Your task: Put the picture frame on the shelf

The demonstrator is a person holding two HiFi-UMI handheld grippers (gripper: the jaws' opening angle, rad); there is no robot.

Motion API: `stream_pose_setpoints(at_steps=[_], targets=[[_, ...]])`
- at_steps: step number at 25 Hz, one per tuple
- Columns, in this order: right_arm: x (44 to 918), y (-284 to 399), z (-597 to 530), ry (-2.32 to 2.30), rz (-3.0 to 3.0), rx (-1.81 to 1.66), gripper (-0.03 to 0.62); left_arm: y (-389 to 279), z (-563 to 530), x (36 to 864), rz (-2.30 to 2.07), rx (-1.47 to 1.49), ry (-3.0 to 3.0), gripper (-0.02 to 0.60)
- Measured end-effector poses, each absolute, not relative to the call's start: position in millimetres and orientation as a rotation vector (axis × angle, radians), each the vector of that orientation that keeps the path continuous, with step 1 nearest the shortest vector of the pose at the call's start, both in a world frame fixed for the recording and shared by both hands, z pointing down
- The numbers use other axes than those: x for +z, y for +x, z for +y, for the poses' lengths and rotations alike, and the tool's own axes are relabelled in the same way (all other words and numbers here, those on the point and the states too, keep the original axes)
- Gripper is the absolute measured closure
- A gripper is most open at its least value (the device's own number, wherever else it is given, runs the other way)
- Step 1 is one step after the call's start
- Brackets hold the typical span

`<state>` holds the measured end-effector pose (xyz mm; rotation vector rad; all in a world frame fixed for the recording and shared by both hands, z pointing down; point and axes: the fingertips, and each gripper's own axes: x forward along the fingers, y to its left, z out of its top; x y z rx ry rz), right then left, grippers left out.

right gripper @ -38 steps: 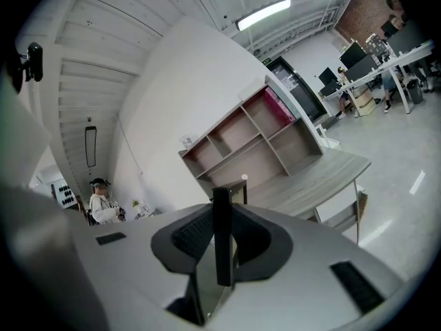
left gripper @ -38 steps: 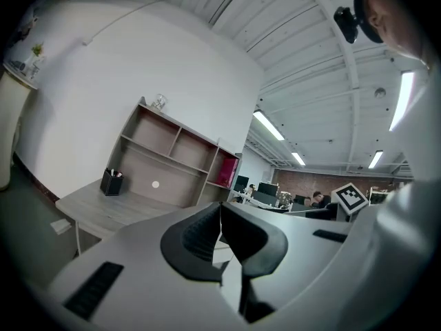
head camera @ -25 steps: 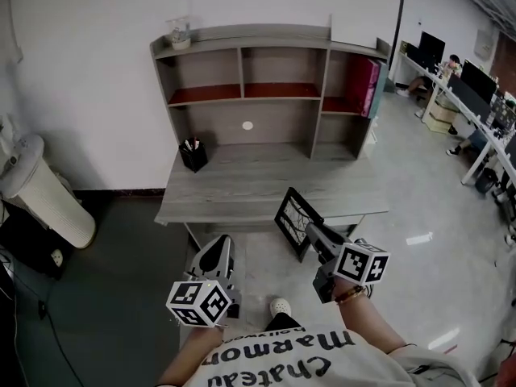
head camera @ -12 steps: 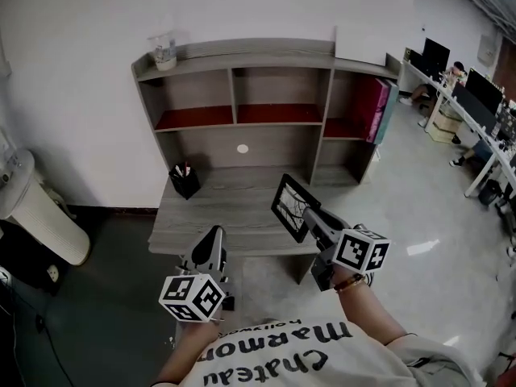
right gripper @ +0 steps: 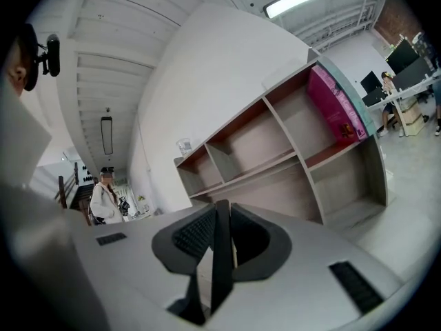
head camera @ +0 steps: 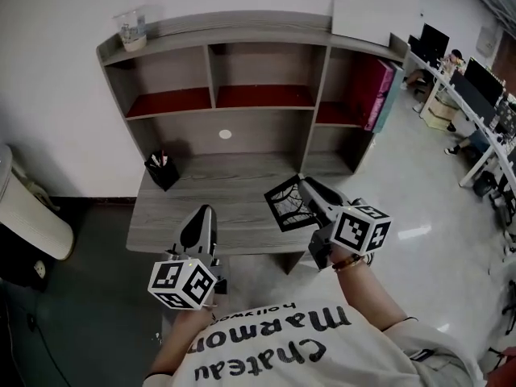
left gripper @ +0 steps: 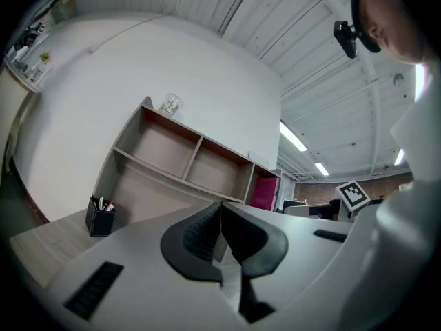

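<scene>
A black picture frame (head camera: 288,202) with a branch pattern hangs tilted over the desk's front right part, and my right gripper (head camera: 307,189) is shut on its edge. In the right gripper view the frame (right gripper: 221,254) shows edge-on as a thin dark strip between the jaws. The grey shelf unit (head camera: 214,34) with red-lined compartments (head camera: 262,95) stands at the back of the desk; the shelf unit (right gripper: 289,150) also fills the right gripper view. My left gripper (head camera: 201,218) hovers over the desk's front edge, shut with nothing in it, its jaws pressed together (left gripper: 219,216).
A black pen holder (head camera: 162,170) stands on the desk (head camera: 201,204) at the left. A glass (head camera: 130,29) sits on the shelf top left. Pink folders (head camera: 374,87) fill the right compartment. A white cylinder (head camera: 24,216) stands on the floor at left. Office desks and a person (right gripper: 105,198) are farther off.
The person has stepped closer to the desk. My right gripper carried the frame up and forward from below the desk edge to above the desktop. The left gripper also advanced.
</scene>
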<state>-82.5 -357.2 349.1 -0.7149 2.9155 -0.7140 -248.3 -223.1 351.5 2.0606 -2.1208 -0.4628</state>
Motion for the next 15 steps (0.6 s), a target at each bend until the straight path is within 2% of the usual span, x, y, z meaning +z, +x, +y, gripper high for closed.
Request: stream_pose_setpoints(at_steps=[15], targets=[[337.6, -91.4, -403.0, -0.756, 2.767, -0.794, 0.520, -267.8, -279.6, 358.8, -2.037, -0.388, 2.117, 0.565]])
